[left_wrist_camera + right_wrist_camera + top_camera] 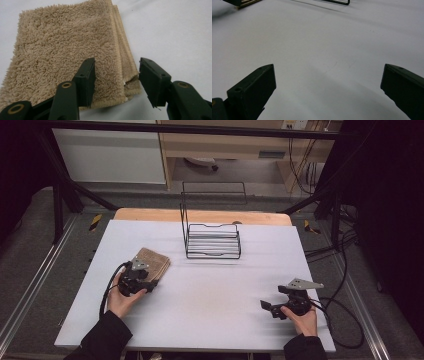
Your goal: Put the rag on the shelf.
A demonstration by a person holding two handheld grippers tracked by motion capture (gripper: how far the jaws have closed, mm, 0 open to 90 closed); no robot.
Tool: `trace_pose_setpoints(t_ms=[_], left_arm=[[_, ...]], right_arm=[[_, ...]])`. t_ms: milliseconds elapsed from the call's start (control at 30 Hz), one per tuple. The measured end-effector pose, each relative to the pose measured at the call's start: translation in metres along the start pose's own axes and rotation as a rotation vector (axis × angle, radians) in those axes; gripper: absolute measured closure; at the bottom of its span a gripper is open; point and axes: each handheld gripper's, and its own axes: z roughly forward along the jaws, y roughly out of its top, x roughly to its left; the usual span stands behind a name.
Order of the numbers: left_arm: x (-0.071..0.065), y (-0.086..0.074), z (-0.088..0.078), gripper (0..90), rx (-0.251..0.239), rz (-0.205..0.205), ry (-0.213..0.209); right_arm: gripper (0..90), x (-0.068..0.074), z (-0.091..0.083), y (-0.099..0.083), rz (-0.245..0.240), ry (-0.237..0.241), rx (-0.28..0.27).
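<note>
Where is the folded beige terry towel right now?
High view: folded beige terry towel lies left on the white table, at the left gripper, left of the black wire rack.

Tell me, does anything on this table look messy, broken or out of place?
Nothing stands out. The folded tan towel lies flat on the white table, slightly angled, its layers a bit uneven at one corner. The black wire rack stands upright. No spills or damage show.

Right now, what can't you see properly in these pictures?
- Near corner of the folded towel: high view, the left hand-held gripper covers it.
- Towel's left part: left gripper view, cut off by the picture edge.
- Wire rack: right gripper view, cut off by the top edge.
- Stuff under the far bench: high view, too small and dim.
</note>
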Motion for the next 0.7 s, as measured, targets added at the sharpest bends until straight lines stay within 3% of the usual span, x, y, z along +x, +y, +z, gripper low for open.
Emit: trace_pose_setpoints(t_ms=[433, 700], left_arm=[[-0.0036, 0.0004, 0.0073, 57.3, 0.029, 0.025, 0.045], [0.0004, 0.0032, 0.0072, 73.5, 0.041, 0.018, 0.068]], right_arm=[[0.5, -0.0002, 0.0003, 0.0001, 0.001, -0.001, -0.001], [0.5, -0.0003, 0.0002, 0.0003, 0.002, -0.001, -0.002]])
